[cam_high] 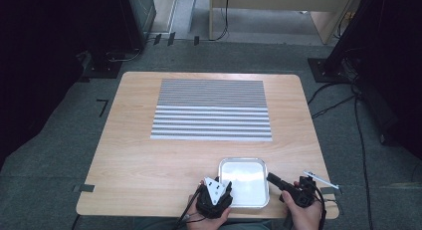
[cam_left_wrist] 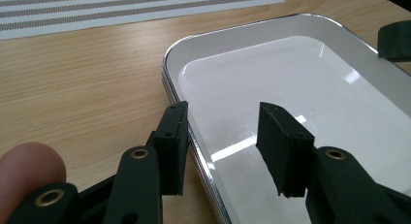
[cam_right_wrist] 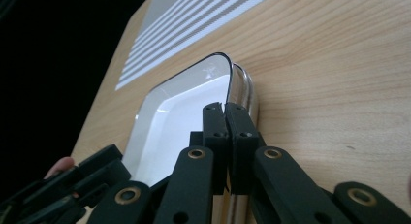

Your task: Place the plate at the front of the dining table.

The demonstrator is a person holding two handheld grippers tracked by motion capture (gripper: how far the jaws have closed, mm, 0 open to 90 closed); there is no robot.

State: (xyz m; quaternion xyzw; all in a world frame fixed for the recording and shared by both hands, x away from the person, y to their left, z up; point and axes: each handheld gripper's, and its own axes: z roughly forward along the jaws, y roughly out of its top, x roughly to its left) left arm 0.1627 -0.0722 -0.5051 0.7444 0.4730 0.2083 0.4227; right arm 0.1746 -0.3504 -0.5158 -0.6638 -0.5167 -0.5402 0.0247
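The table (cam_high: 149,160) is a pale wooden top with rounded corners, and most of it lies bare. A grey and white striped mat (cam_high: 211,109) covers the far middle, well apart from the work, which sits hard against the near edge. There a silver tray (cam_high: 226,165) rests flat, its near rim just short of the table's lip, with open wood to its left and a narrower strip to its right. A small white-and-metal object (cam_high: 321,178), too small to make out, lies near the right edge.

Both hands come in low from the near side. The left tool (cam_left_wrist: 223,136) is angled over the tray's near left corner, jaws wide apart, one outside the rim and one above the tray's floor. The right tool (cam_right_wrist: 226,132) points along the tray's right rim, jaws pressed together; they seem to pinch the rim, though the contact is partly hidden.

The tray is a rounded square, shallow, with a polished rim and a white, glossy floor holding nothing.
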